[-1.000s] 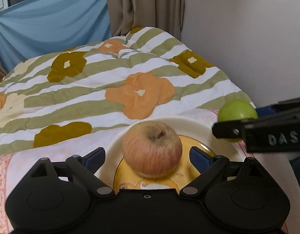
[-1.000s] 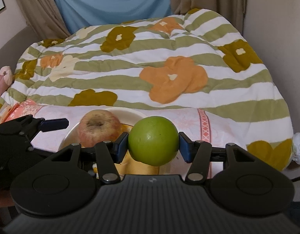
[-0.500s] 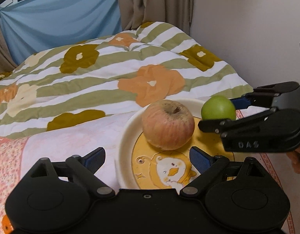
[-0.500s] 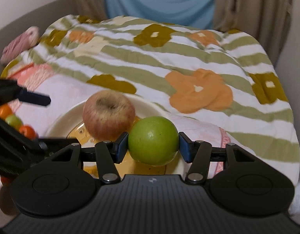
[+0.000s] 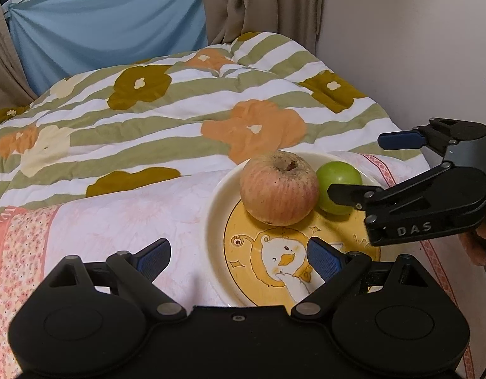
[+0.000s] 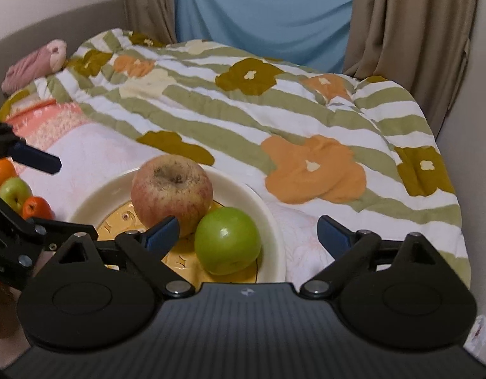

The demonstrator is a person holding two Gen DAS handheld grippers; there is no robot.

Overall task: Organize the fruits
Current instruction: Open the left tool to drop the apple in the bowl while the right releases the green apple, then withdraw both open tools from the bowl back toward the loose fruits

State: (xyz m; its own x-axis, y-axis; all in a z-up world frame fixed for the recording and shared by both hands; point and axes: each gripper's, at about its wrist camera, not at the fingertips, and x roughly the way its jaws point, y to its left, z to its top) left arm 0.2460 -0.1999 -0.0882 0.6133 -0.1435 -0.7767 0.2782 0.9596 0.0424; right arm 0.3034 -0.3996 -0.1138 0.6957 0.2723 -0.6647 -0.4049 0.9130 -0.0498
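A cream plate (image 5: pixel 215 221) with a yellow cartoon duck lies on the pink bedsheet. On it stands a large red apple (image 5: pixel 279 188), with a smaller green apple (image 5: pixel 337 186) close against its right side. My right gripper (image 6: pixel 247 227) is opening. The green apple (image 6: pixel 228 244) lies between its jaws on the plate (image 6: pixel 94 199), and neither pad touches it. The red apple (image 6: pixel 172 194) sits just beyond the left finger. My left gripper (image 5: pixel 238 252) is open and empty, drawn back from the red apple over the plate's near left rim.
A striped, flowered quilt (image 5: pixel 180 110) covers the bed behind the plate. A wall (image 5: pixel 400 47) runs close on the right. Left of the plate lie two small oranges (image 6: pixel 36 208) and a small green apple (image 6: pixel 14 191). A hand (image 5: pixel 483 243) holds the right gripper.
The right gripper has let go of the green apple, which now rests on the plate beside the red one, and its jaws have spread wide. The left gripper has drawn back from the red apple.
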